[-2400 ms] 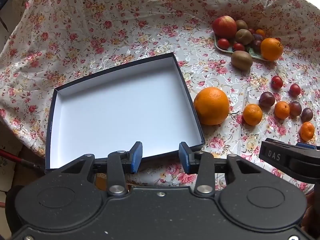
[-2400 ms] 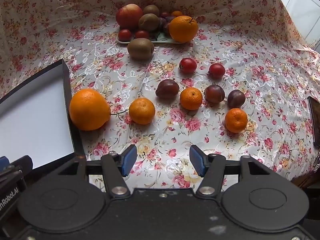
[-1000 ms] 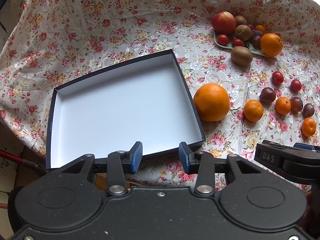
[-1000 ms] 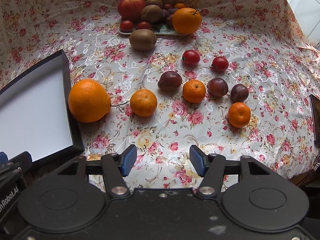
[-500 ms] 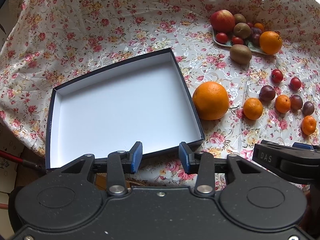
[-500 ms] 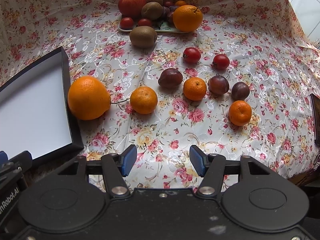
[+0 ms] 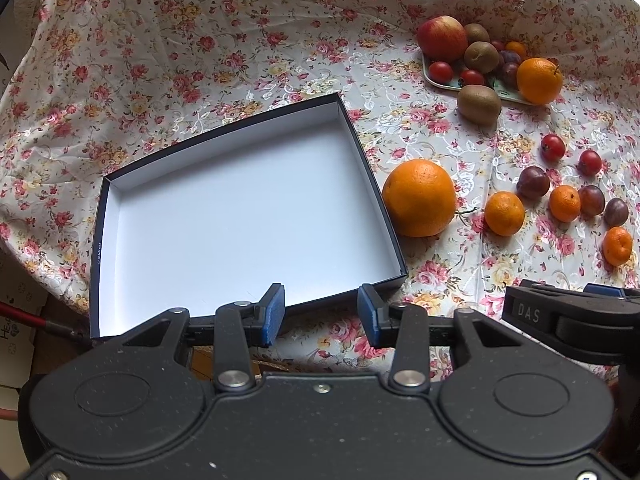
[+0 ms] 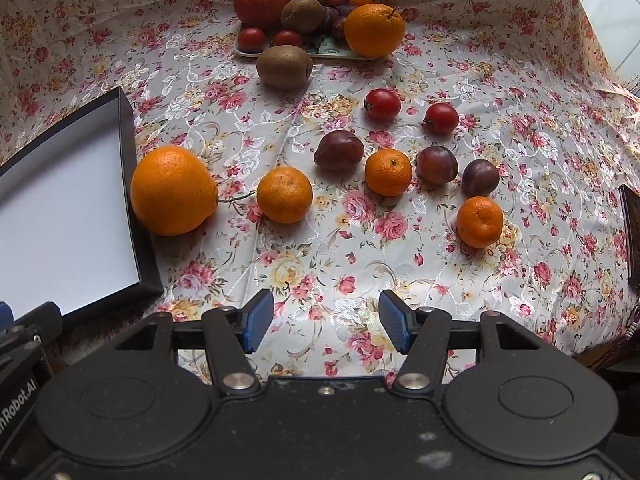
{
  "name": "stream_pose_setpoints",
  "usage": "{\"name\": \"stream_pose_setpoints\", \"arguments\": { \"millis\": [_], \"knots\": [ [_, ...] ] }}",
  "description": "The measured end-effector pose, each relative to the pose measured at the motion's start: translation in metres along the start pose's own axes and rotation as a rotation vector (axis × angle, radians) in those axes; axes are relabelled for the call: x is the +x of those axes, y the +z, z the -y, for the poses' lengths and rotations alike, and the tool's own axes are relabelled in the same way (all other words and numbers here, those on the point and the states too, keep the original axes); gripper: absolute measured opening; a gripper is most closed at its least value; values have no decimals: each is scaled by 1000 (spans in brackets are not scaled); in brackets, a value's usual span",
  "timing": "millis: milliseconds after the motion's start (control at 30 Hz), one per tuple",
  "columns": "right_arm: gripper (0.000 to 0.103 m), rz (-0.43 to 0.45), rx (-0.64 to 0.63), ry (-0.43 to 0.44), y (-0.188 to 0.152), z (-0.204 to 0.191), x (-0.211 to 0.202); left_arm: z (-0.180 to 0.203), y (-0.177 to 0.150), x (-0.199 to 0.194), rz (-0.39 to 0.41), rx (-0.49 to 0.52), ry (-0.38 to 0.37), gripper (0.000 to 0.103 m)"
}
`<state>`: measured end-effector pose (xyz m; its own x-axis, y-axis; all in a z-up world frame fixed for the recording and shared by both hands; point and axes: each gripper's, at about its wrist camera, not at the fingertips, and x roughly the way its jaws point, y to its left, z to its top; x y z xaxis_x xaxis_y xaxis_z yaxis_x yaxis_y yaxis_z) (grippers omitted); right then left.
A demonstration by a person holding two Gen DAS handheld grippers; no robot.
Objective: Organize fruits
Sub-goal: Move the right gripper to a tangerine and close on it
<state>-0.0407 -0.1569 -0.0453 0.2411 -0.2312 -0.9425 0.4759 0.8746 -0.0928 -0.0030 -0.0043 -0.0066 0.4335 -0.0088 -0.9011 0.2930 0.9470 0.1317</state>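
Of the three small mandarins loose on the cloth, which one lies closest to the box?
The mandarin just right of the large orange beside the box; the other two sit farther right, among the plums.

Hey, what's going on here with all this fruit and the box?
A person holds two grippers above a floral-clothed table, sorting fruit. Both the left gripper and the right gripper are open and hold nothing. The box has no fruit in it. A large orange lies right beside the box, with mandarins, plums and tomatoes loose on the cloth. More fruit is piled on a tray at the back. No fruit has been picked up yet.
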Motion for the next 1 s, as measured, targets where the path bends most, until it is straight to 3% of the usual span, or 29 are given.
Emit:
{"name": "stream_pose_setpoints", "arguments": {
  "millis": [200, 400, 467, 567, 767, 1000],
  "knots": [
    [58, -66, -45, -32, 4, 5, 12, 3, -1, 1, -20, 2, -5, 49],
    [56, -121, 11, -47, 13, 28, 19, 6, 4, -1, -42, 29, -26, 49],
    [44, -136, 41, -26, 17, 39, 19, 7, 6, -2, -52, 34, -31, 49],
    [42, -118, 98, -13, 21, 60, 15, 11, 12, -3, -56, 43, -35, 49],
    [42, -41, 76, -54, 28, 88, 7, 24, 36, -6, -60, 50, -67, 49],
    [42, -33, 173, -107, 42, 112, 13, 69, 67, -6, -39, 133, -88, 49]
  ]
}}
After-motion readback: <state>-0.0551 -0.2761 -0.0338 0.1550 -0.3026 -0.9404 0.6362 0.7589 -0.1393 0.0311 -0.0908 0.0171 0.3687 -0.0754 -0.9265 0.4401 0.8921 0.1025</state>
